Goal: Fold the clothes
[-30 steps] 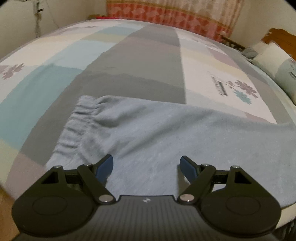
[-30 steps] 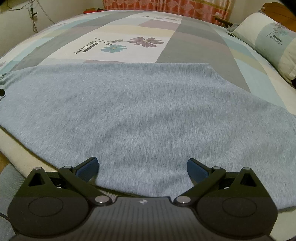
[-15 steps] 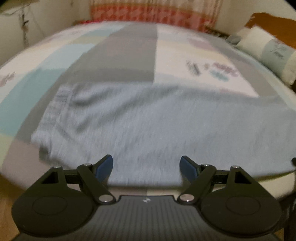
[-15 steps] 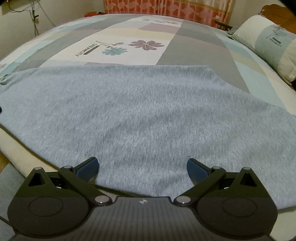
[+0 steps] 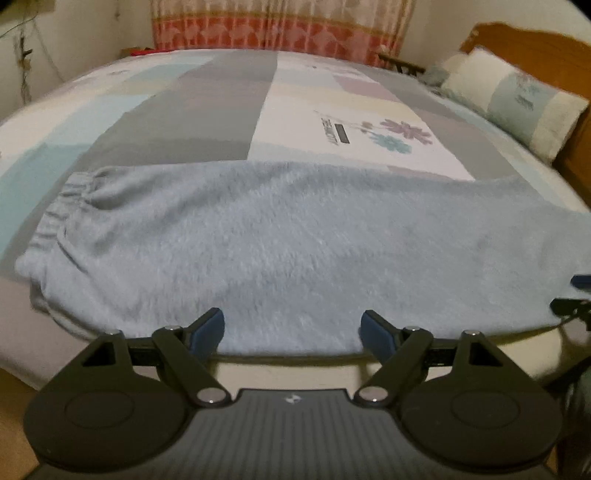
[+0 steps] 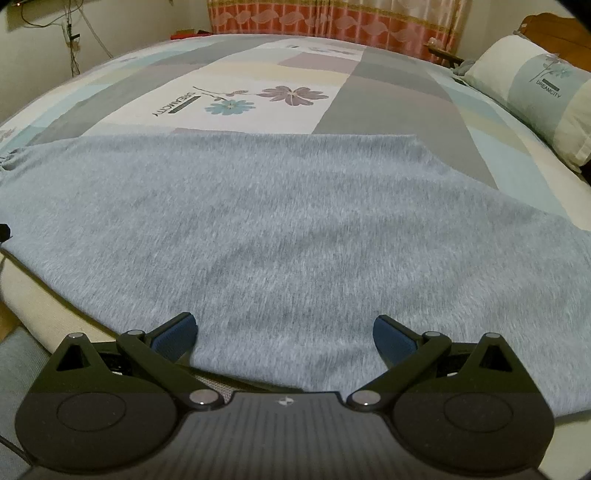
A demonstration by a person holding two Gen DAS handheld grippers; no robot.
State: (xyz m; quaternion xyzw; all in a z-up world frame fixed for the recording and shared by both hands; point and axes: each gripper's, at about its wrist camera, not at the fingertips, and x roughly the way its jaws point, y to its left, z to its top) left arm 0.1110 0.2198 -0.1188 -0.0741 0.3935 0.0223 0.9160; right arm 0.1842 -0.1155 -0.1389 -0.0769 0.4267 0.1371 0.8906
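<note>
A light blue fleece garment (image 5: pixel 295 236) lies spread flat along the near edge of the bed, its gathered elastic band (image 5: pixel 62 210) at the left end. My left gripper (image 5: pixel 293 330) hovers open over the garment's near hem, nothing between its blue pads. In the right wrist view the same garment (image 6: pixel 295 236) fills the foreground, and my right gripper (image 6: pixel 284 332) stands open above its near edge, holding nothing. A blue fingertip of the right gripper (image 5: pixel 581 281) shows at the right edge of the left wrist view.
The bed (image 5: pixel 207 110) carries a patchwork sheet of grey, teal and white blocks with printed flowers (image 6: pixel 258 98). A pillow (image 6: pixel 539 88) and a wooden headboard (image 5: pixel 532 48) sit at the far right. Red patterned curtains (image 5: pixel 277 29) hang behind; cables (image 6: pixel 70 37) run on the left wall.
The left wrist view has slid to the right along the garment: the elastic band now sits further left and the pillow and headboard have come into view. The right wrist view is unchanged.
</note>
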